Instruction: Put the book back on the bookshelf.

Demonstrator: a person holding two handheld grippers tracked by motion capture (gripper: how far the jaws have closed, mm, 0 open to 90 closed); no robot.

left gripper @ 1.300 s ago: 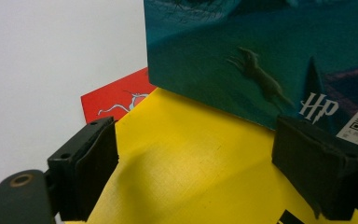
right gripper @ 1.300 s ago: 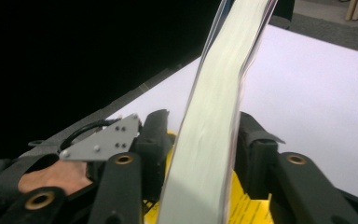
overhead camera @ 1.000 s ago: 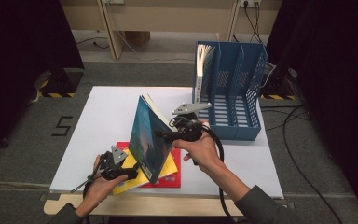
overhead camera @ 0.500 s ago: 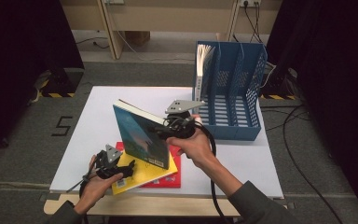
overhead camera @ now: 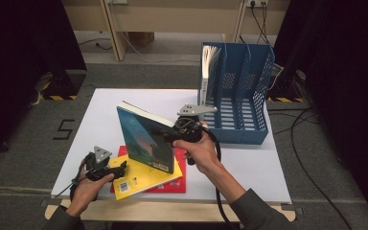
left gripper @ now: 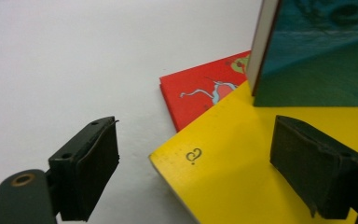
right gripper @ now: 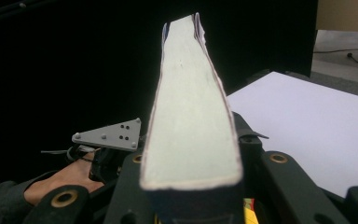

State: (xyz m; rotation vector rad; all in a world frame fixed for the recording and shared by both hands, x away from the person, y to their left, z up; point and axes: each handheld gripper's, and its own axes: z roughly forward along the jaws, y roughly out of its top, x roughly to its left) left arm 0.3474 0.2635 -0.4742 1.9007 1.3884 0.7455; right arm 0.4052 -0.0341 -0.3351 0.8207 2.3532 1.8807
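Teal book [overhead camera: 146, 141] — yellow book [overhead camera: 143, 179], red book [left gripper: 200, 93] — blue rack [overhead camera: 239, 96].

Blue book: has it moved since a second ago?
Yes. The blue book, clamped in the right gripper, has tipped and swung away from the blue file rack, off the yellow book.
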